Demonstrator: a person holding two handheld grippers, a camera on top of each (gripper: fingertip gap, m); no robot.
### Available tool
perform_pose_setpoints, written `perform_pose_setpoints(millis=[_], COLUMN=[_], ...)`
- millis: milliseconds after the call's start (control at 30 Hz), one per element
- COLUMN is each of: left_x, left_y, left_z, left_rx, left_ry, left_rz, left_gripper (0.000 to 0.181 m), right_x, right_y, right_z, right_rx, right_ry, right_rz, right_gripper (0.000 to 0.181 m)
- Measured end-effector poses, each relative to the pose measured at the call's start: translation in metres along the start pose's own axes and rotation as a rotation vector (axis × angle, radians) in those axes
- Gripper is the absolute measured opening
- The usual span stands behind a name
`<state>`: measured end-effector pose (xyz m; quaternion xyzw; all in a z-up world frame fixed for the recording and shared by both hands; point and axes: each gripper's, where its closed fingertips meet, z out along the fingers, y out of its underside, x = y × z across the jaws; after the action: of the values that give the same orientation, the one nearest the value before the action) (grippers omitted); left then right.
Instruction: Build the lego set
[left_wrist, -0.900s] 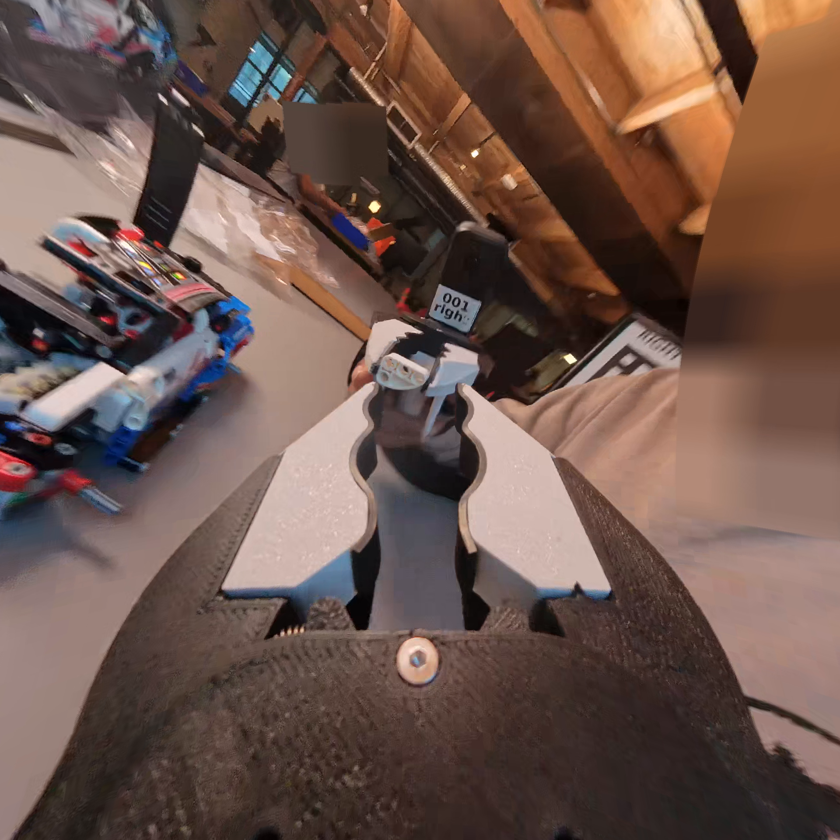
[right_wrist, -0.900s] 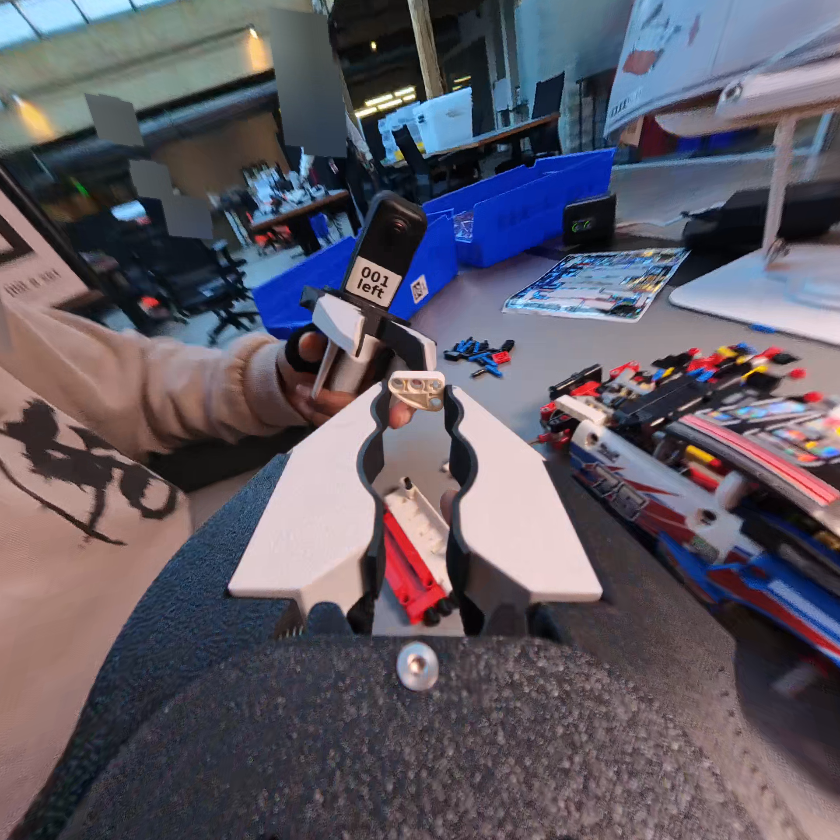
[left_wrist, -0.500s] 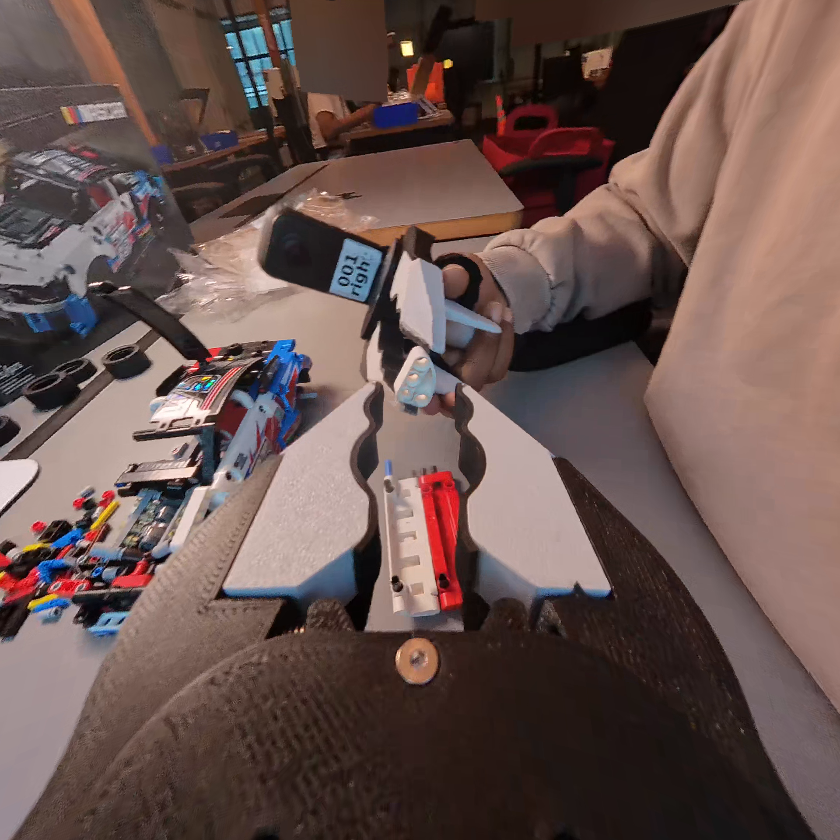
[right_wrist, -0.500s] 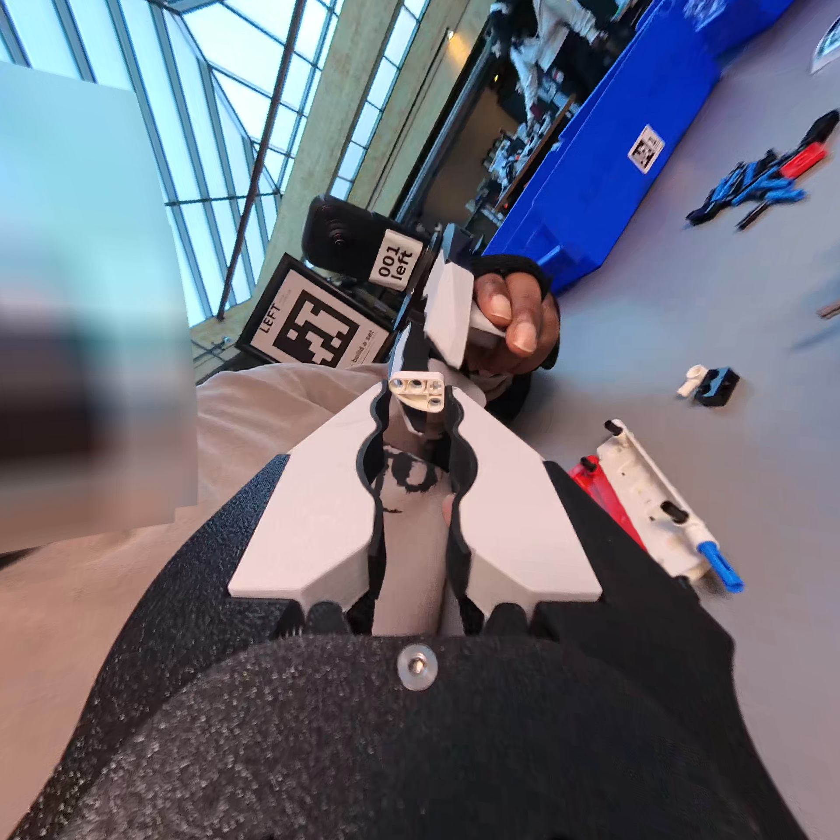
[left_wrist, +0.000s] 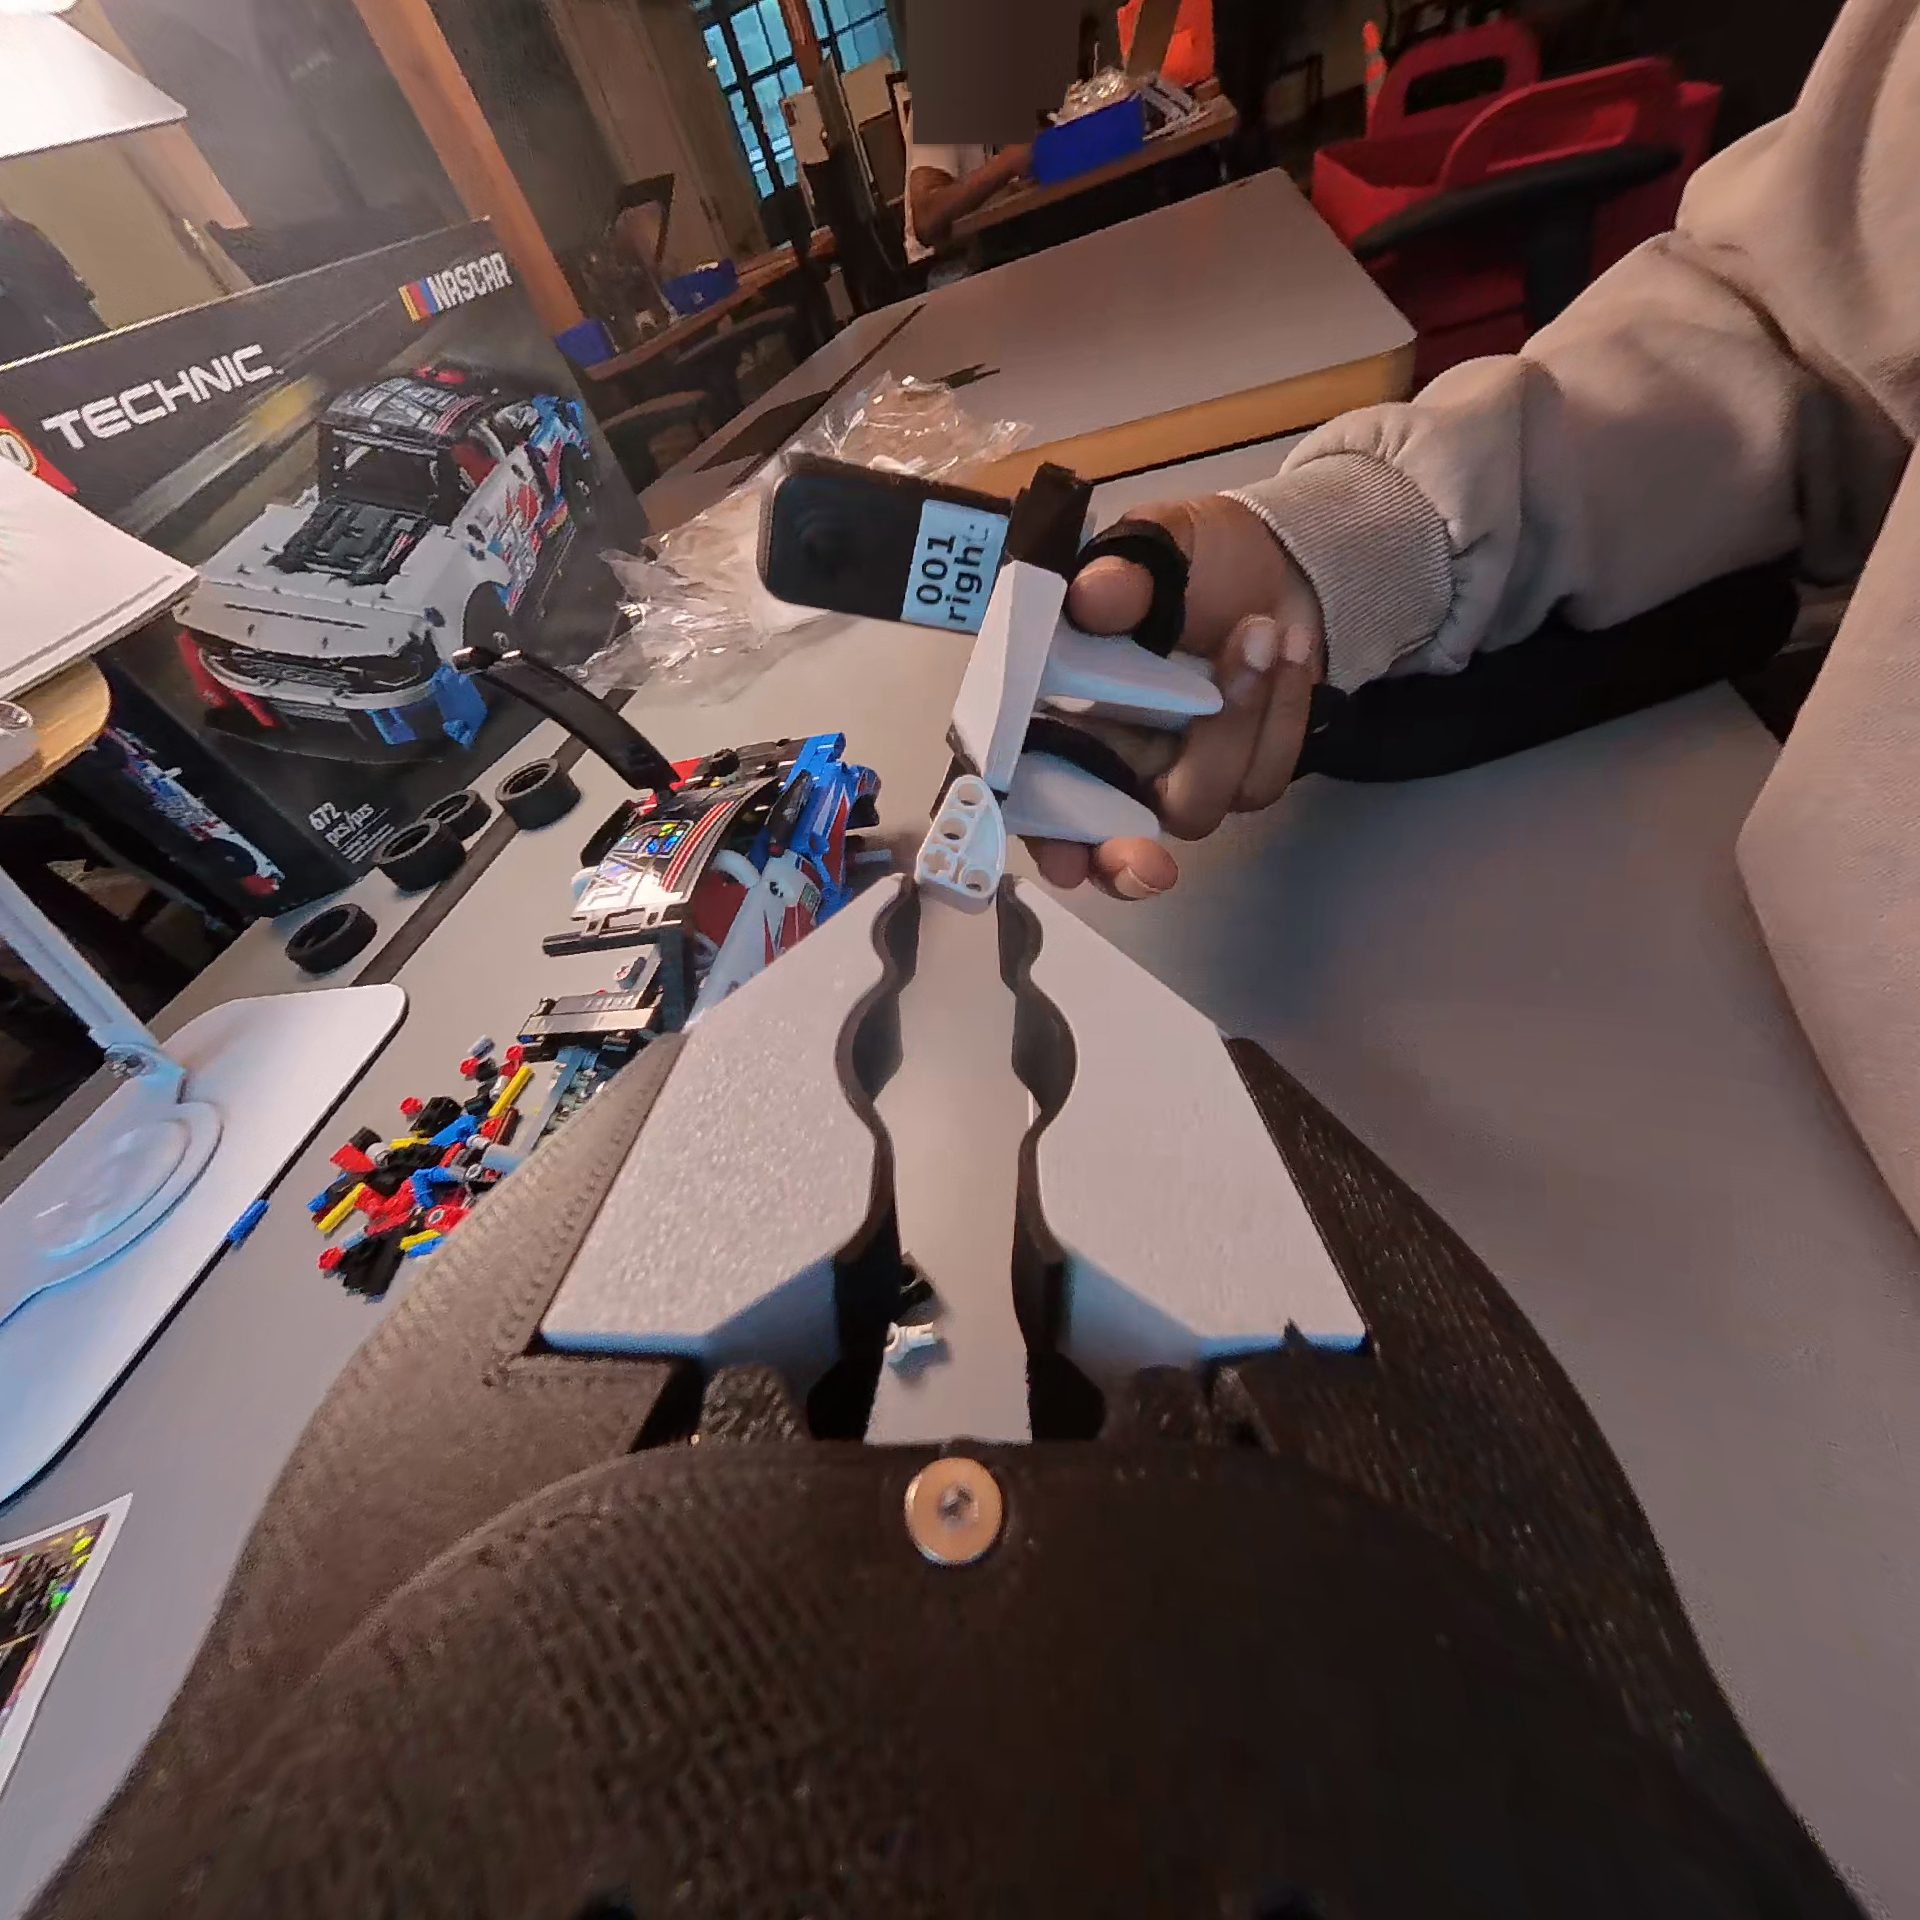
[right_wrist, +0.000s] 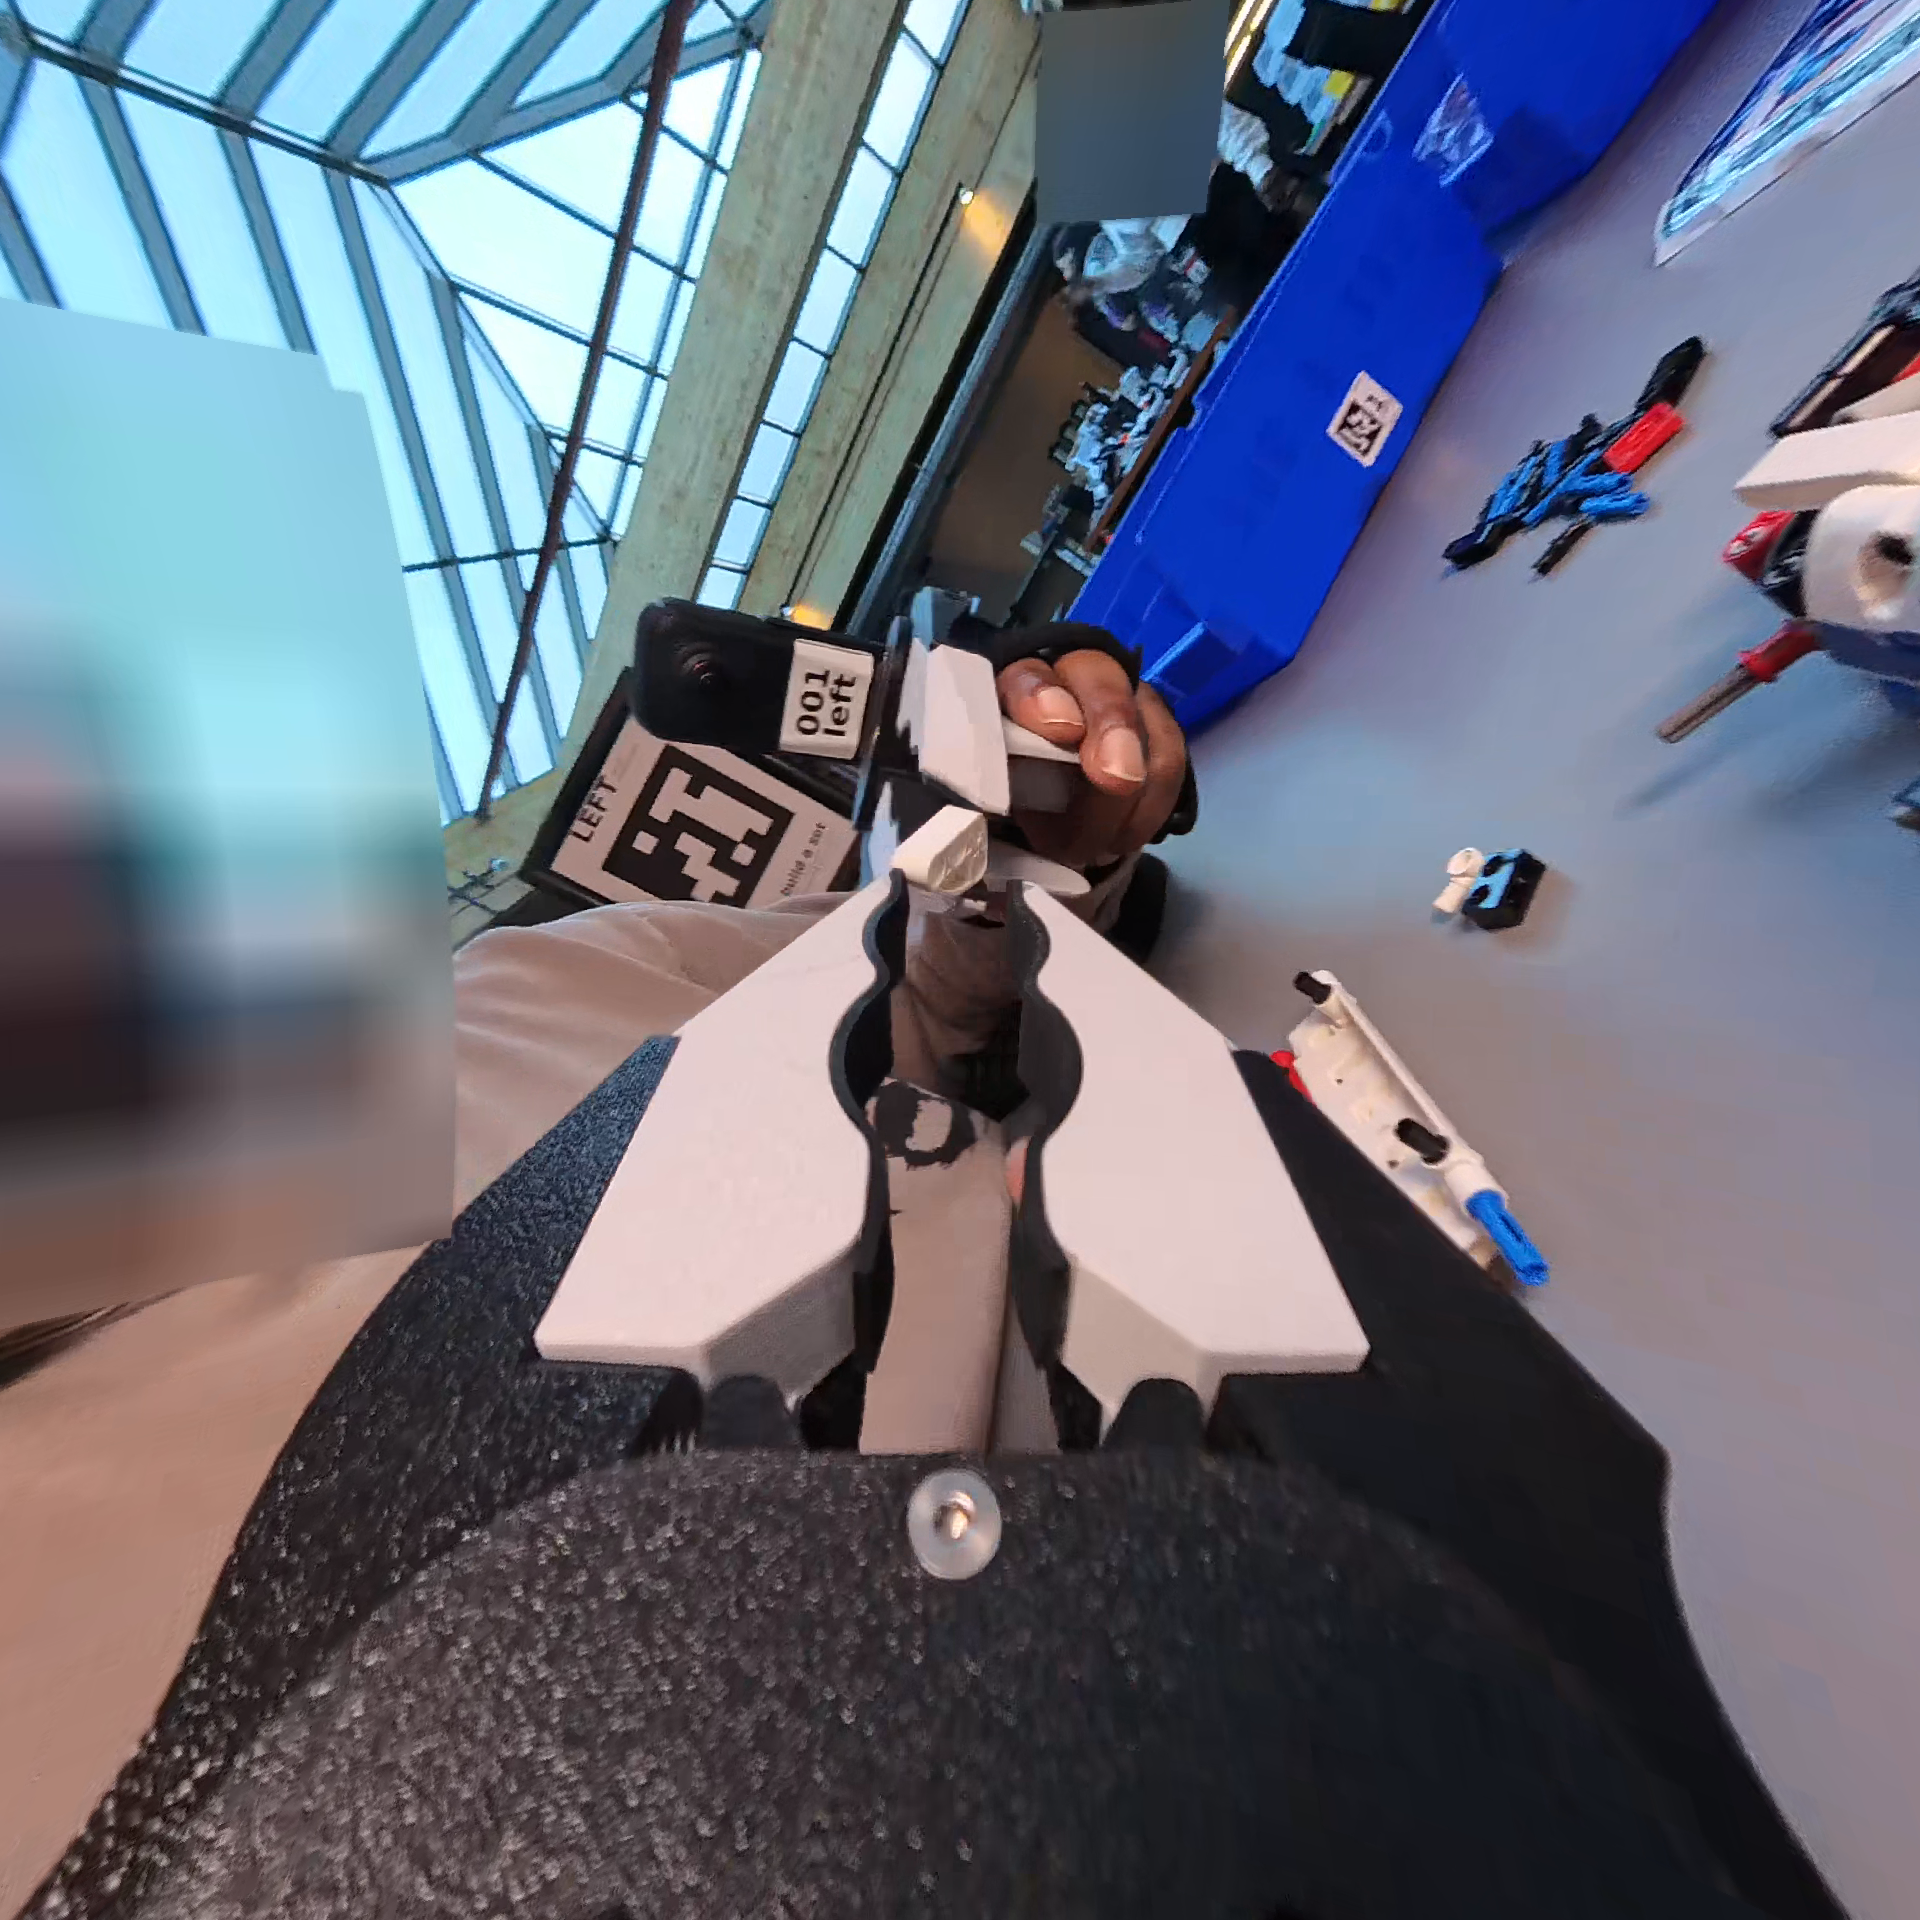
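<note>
A small white lego connector with holes (left_wrist: 961, 847) is held in the air between both grippers, which face each other tip to tip. My left gripper (left_wrist: 958, 888) is shut on its lower end. My right gripper (right_wrist: 954, 899) pinches the same connector (right_wrist: 940, 862), seen edge-on there. The half-built race car (left_wrist: 727, 862) lies on the grey table left of the grippers; its end shows in the right wrist view (right_wrist: 1849, 520). A white and red sub-assembly (right_wrist: 1392, 1122) lies on the table beside my right gripper.
Loose small pieces (left_wrist: 426, 1174), black tyres (left_wrist: 416, 852), the set's box (left_wrist: 312, 499) and a white stand base (left_wrist: 156, 1143) are at the left. A black and white piece (right_wrist: 1496, 888), blue pins (right_wrist: 1558, 488) and blue bins (right_wrist: 1299, 436) lie farther off. Less than 4 cm separates the two grippers' tips.
Both grippers have swung and tilted while staying tip to tip. My left jaws have narrowed onto the white connector. The connector has turned edge-on in the right wrist view.
</note>
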<state>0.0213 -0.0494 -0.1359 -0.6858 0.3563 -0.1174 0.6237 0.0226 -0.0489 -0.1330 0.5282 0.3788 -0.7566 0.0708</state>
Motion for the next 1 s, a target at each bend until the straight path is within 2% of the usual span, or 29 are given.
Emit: perform_pose_setpoints(millis=[33, 133, 300, 400, 433, 533, 667, 733, 800, 867, 1000], left_x=[-0.002, -0.002, -0.010, -0.013, -0.013, -0.006, 0.001, 0.007, 0.012, 0.016, 0.026], left_y=[0.002, 0.002, 0.012, 0.017, 0.018, 0.015, 0.004, -0.003, -0.008, -0.005, -0.001], left_z=[0.000, 0.000, 0.002, 0.003, 0.004, 0.007, 0.005, 0.004, 0.002, 0.003, 0.005], left_rx=[-0.011, -0.016, -0.092, -0.142, -0.154, -0.137, -0.041, 0.027, 0.084, 0.081, 0.057], left_ry=[-0.013, -0.013, -0.090, -0.131, -0.138, -0.115, -0.042, 0.055, 0.161, 0.228, 0.305], left_rz=[0.009, 0.006, 0.087, 0.152, 0.167, 0.160, 0.051, -0.104, -0.273, -0.370, -0.435], left_gripper=[0.013, 0.013, 0.012, 0.012, 0.012, 0.012, 0.012, 0.006, 0.009, 0.015, 0.013], right_x=[0.005, 0.025, 0.011, 0.012, 0.013, 0.014, 0.003, -0.005, -0.011, -0.011, -0.011], right_y=[-0.001, -0.006, -0.020, -0.016, -0.013, -0.004, 0.000, 0.002, 0.006, 0.012, 0.021], right_z=[-0.001, -0.007, -0.011, -0.009, -0.007, 0.000, 0.001, -0.001, -0.003, -0.005, -0.006], right_rx=[0.002, 0.005, 0.050, 0.011, 0.000, -0.029, -0.052, -0.072, -0.121, -0.175, -0.248], right_ry=[0.043, 0.237, 0.255, 0.305, 0.310, 0.302, 0.209, 0.160, 0.138, 0.162, 0.209], right_rz=[-0.032, -0.171, -0.284, -0.346, -0.350, -0.352, -0.334, -0.373, -0.458, -0.567, -0.729], right_gripper=[0.013, 0.008, 0.017, 0.024, 0.024, 0.006, 0.005, 0.004, 0.004, 0.004, 0.004])
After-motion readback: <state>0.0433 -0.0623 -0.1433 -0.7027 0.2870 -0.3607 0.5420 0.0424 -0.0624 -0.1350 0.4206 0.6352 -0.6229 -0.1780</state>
